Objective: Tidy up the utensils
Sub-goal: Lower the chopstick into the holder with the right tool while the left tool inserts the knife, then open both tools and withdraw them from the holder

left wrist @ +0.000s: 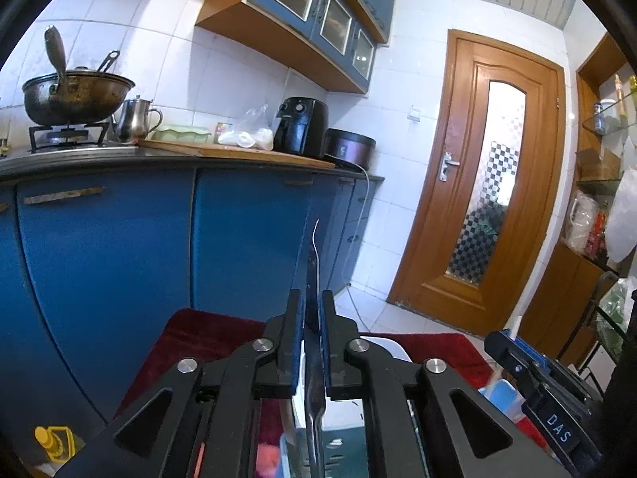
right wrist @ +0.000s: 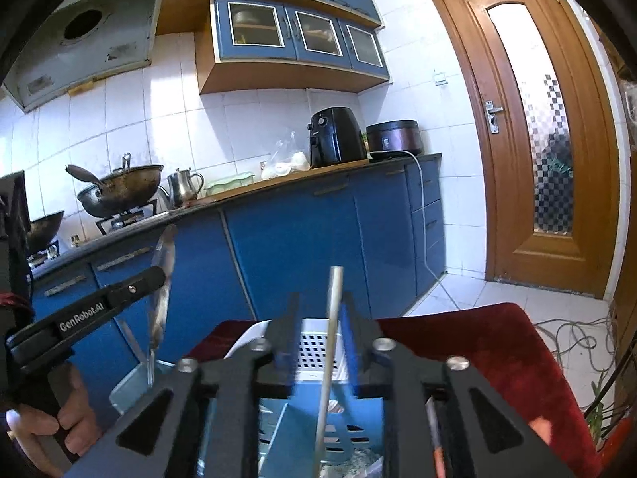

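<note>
L wrist view: left claw (left wrist: 311,310) is pinched on a metal spoon (left wrist: 314,279), seen edge-on. The bowl end sticks up past the fingertips and the handle runs down between the linkage toward the caddy (left wrist: 342,444) below. Open air lies ahead of the tip, and the blue cabinet fronts (left wrist: 119,247) stand well beyond it. Low on the R side the right claw (left wrist: 513,358) comes in near, apart from the left. Under both lies a red cloth (left wrist: 199,338), with a white basket rim (left wrist: 388,344) showing just past the R finger. The floor towards the wooden door (left wrist: 489,183) is white tile w/ a white cable (left wrist: 358,247) trailing down the cabinet side. Up on the bench (left wrist: 239,155): wok (left wrist: 75,95) on a gas ring, steel jug (left wrist: 135,119), black air fryer (left wrist: 300,125), rice cooker (left wrist: 350,147).

R wrist view: the right claw (right wrist: 320,318) is closed on a pale chopstick (right wrist: 332,318) that stands near upright, top end above the fingertips, lower end down in the blue caddy (right wrist: 318,410). The white perforated basket (right wrist: 318,348) sits just behind the caddy. At L the left claw (right wrist: 157,275) holds the spoon (right wrist: 161,286) upright, handle tip reaching down to a glassy container (right wrist: 135,378) beside the caddy; can't tell if it touches. The person's hand (right wrist: 59,418) grips that tool's handle. The two claws are near but not touching. Red cloth (right wrist: 477,350) spreads to the R, its edge dropping to tiled floor w/ tangled cables (right wrist: 577,338). Range hood (right wrist: 83,36) and blue wall cupboards (right wrist: 294,32) sit high, well clear.
</note>
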A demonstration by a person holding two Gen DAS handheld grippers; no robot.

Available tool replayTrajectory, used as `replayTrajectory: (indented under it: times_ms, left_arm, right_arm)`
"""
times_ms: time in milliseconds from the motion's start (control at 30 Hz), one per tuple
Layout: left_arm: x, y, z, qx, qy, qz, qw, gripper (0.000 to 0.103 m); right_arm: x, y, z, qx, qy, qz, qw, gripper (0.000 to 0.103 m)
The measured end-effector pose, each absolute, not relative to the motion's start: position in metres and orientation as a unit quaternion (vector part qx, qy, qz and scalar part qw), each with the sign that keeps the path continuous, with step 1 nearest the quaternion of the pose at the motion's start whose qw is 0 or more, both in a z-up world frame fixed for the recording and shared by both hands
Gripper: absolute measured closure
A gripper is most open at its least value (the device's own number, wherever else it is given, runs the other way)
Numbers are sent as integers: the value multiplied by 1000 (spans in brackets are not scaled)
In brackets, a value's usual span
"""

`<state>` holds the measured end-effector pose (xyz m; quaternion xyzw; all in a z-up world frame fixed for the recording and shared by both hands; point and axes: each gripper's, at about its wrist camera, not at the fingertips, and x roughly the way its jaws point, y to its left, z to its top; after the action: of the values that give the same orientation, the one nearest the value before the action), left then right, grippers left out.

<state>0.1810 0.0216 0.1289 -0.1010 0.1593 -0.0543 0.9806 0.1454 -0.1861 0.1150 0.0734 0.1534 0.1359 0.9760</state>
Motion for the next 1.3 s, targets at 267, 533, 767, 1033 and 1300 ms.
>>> replayTrajectory:
  times_ms: [267,533,767,1033,1300]
  left_arm:
    - [164,16,140,-94,160,-70,980,72]
    - [138,16,158,-91,164,-80,979,72]
    - [111,20,170,-92,172,-82,977,72]
    - [78,27,177,-92,195,-77,973,72]
    - [51,34,165,-91,229,-69,967,72]
  right_arm:
    - [130,-190,127,81,148,141,976,75]
    - [109,-195,142,91,150,150,973,75]
    - [81,-195,153,93,154,158,971,75]
    - [50,-196,161,99,167,172,966,74]
    - [23,-195,153,95,187,178,961,74]
